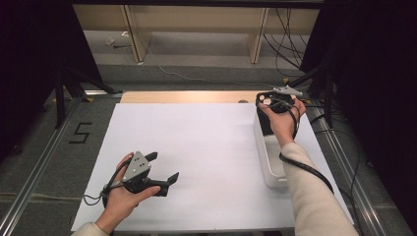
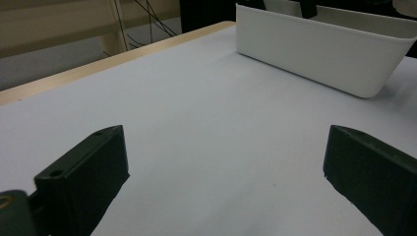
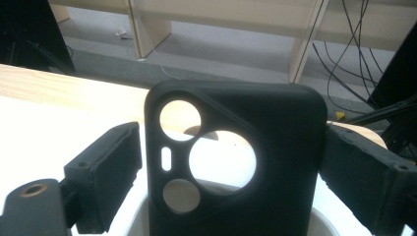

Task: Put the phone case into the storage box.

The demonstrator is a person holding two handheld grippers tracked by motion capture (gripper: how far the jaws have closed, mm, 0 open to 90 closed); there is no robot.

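Hands are coming in from the bottom of the high view, each carrying a gripper over the white sheet (image 1: 196, 147) that is covering most of the table. Nearest you, your left hand (image 1: 120, 199) is holding the left gripper (image 1: 163, 168) low over the near left part of the sheet, its grey three-cornered plate (image 1: 137, 165) facing up. Its jaws are standing wide apart with nothing between them; in the left gripper view they are framing bare sheet, with the white bin (image 2: 324, 54) lying beyond.

Farther out on the right, the white bin (image 1: 273, 157) is sitting on the sheet, long and narrow, with rounded corners and its length running away from you. Your right hand (image 1: 284, 123), in a cream sleeve (image 1: 314, 201), is reaching over its far end and holding the right gripper (image 1: 273, 102) there.

That gripper is carrying a black phone case (image 3: 236, 162). The case is matte and soft-looking with rounded corners, and it is standing upright, showing a raised camera panel cut with two large round holes, one smaller round hole and a narrow slot. The right gripper's jaws are pressing on its two side edges, clamping it across its width. In the right gripper view the case is hanging over the bin's rim (image 3: 319, 221), and you cannot tell whether its lower end is touching the bin.

Beyond the sheet, the table's wooden edge (image 1: 187, 97) is showing, then grey floor, pale shelving legs and loose cables (image 1: 287, 44).
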